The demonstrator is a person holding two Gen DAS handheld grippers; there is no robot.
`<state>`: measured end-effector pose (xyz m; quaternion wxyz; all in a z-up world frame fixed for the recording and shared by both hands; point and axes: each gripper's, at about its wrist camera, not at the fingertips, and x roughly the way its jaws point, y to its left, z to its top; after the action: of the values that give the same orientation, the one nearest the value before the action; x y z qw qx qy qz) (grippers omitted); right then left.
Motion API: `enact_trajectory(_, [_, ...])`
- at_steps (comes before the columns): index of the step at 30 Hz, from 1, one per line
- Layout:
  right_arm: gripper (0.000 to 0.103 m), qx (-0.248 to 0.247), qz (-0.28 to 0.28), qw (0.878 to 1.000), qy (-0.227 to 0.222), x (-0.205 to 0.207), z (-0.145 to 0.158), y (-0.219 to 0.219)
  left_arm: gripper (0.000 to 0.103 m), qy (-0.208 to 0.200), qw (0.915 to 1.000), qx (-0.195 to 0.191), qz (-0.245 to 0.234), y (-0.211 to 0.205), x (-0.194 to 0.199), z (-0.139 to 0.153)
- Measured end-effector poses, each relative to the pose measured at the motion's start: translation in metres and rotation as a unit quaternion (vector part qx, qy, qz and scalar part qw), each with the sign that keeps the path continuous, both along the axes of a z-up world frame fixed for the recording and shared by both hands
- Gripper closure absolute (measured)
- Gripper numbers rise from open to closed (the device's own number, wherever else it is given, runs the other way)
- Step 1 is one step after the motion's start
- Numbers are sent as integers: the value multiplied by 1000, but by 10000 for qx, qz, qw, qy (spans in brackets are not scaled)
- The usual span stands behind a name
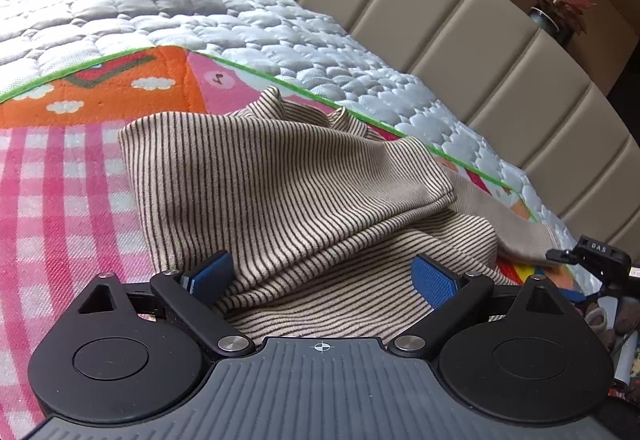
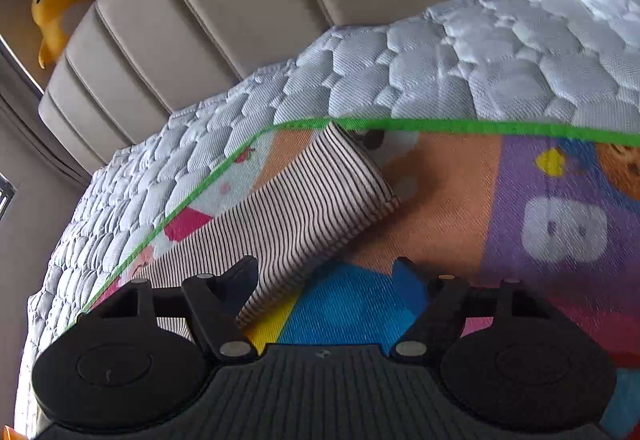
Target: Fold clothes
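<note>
The striped shirt point(image 1: 288, 192) lay crumpled on the colourful blanket point(image 1: 60, 180), which was spread over the quilted white bed cover point(image 1: 280, 28) near the beige headboard point(image 1: 460, 40). The left gripper point(image 1: 320, 278) had its fingers wide apart over a fold of the shirt, gripping nothing. The right gripper point(image 2: 326, 272) was also spread wide, one finger point(image 2: 240, 276) over the shirt's sleeve point(image 2: 304, 212), the other over the blanket.

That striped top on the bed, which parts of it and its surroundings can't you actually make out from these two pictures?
- Striped top, left wrist view: near edge hidden behind the open left gripper.
- Same top, right wrist view: only a sleeve-like strip shows; the rest is cut off behind the open right gripper.
- Yellow plush toy, right wrist view: blurred, partly out of frame.
- Potted plants, left wrist view: small, near the fisheye edge.
</note>
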<state>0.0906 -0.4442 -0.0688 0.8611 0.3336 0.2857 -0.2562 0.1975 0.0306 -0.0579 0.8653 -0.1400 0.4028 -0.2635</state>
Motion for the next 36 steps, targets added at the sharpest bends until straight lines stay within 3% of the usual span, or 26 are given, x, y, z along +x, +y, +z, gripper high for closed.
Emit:
enact_trajectory(2, [51, -279, 244, 9993, 46, 22, -2, -3, 4, 13, 10000, -17, 21, 0, 0, 0])
enact_trajectory(3, [75, -415, 328, 9985, 105, 34, -3, -6, 4, 10, 10000, -13, 20, 0, 0, 0])
enact_trajectory(4, [91, -515, 432, 9976, 154, 47, -2, -8, 4, 5, 10000, -6, 19, 0, 0, 1])
enact_trajectory(6, [93, -761, 745, 9943, 100, 68, 12, -8, 4, -14, 10000, 32, 9, -1, -1, 1])
enact_trajectory(8, [94, -1430, 1346, 9805, -118, 82, 49, 17, 4, -25, 10000, 74, -1, -2, -2, 1])
enact_trajectory(10, [94, -2159, 1986, 9554, -346, 97, 90, 45, 4, 1, 10000, 61, 28, -1, -2, 3])
enact_trajectory(12, [94, -2584, 2472, 9320, -589, 109, 128, 79, 4, 144, 9996, -164, 159, 7, 0, 7])
enact_trajectory(15, [94, -2811, 3103, 9039, -870, 117, 159, 142, 4, 399, 9964, -621, 417, 24, 3, 15])
enact_trajectory(20, [94, -3085, 4105, 8480, -1308, 130, 206, 249, 1, 294, 9864, -1092, 1192, 78, 2, 34])
enact_trajectory(26, [94, -3268, 5218, 7827, -917, 127, 172, 361, 0, 333, 9670, -1899, 1666, 136, 4, 42])
enact_trajectory(30, [94, -3344, 5633, 7535, -550, 111, 136, 408, 0, 320, 9578, -2221, 1797, 154, 8, 42])
enact_trajectory(32, [87, -3299, 5792, 7446, -364, 105, 120, 424, 0, 347, 9539, -2328, 1862, 161, 9, 40])
enact_trajectory(34, [59, -3085, 5945, 7418, -335, 99, 113, 429, 0, 361, 9521, -2379, 1890, 167, 9, 38])
enact_trajectory(36, [43, -2938, 6067, 7376, -386, 90, 110, 428, 0, 412, 9502, -2432, 1905, 171, 11, 34])
